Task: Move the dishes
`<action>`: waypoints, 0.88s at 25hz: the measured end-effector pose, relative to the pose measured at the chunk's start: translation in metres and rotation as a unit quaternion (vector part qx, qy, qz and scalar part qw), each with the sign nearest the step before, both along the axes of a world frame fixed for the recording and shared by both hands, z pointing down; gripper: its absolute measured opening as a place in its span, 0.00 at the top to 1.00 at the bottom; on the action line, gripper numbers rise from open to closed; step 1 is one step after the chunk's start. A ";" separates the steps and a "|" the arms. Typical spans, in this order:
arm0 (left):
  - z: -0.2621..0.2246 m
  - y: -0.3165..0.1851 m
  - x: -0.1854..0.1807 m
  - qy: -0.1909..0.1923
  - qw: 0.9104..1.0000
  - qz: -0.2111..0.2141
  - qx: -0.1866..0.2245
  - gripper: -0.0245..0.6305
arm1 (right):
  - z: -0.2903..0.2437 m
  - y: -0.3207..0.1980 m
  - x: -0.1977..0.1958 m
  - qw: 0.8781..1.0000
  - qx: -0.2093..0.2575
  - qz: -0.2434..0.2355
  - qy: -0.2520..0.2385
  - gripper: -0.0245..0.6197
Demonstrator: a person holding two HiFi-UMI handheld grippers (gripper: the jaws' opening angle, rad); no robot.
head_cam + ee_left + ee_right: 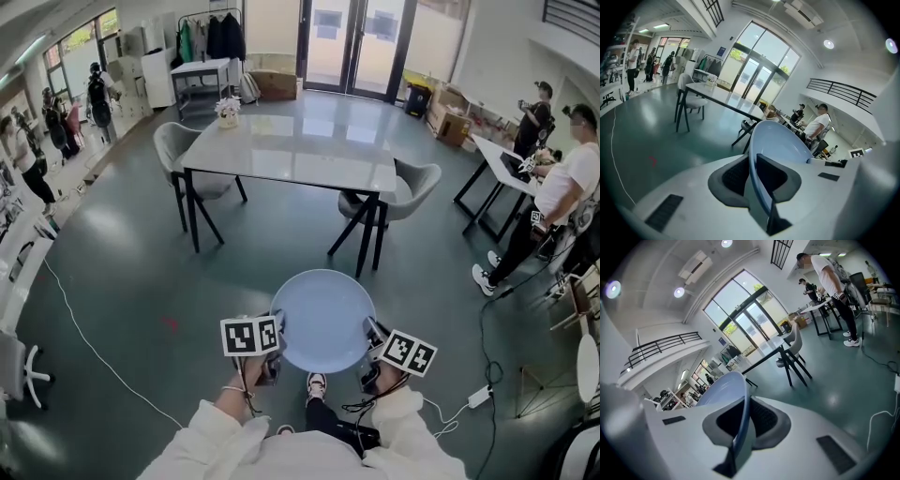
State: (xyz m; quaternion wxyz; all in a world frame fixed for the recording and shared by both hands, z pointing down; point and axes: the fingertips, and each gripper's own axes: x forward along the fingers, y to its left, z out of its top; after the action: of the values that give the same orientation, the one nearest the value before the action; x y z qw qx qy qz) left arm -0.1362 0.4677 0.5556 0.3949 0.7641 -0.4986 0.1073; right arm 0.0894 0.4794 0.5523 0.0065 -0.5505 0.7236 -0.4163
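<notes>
Being pinched at opposite rims by the narrowly closed jaws of the left gripper (277,330) and the right gripper (371,339), the pale blue round plate (323,319) is held level above the dark green floor (141,281), likely so that it cannot tip before the grey rectangular table (291,155) is reached.

I see 1 round, pale blue plate (323,319), empty and face up, held in mid-air. The left gripper (277,336) pinches its left rim and the right gripper (371,339) pinches its right rim.
</notes>
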 end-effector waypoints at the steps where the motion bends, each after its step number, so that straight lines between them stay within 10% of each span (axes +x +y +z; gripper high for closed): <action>1: 0.000 -0.007 0.001 0.000 1.000 -0.001 0.000 0.89 | 0.000 -0.007 0.001 1.000 0.001 -0.002 -0.001 0.85; 22: -0.002 -0.160 0.061 -0.003 1.000 -0.009 -0.019 0.89 | -0.001 -0.169 0.060 0.999 -0.021 -0.024 0.004 0.85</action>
State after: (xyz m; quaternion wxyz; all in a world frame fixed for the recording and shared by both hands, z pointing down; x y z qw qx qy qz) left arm -0.0755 0.3077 0.5541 0.4088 0.7517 -0.5046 0.1149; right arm 0.1498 0.3108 0.5510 -0.0181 -0.5350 0.7275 -0.4293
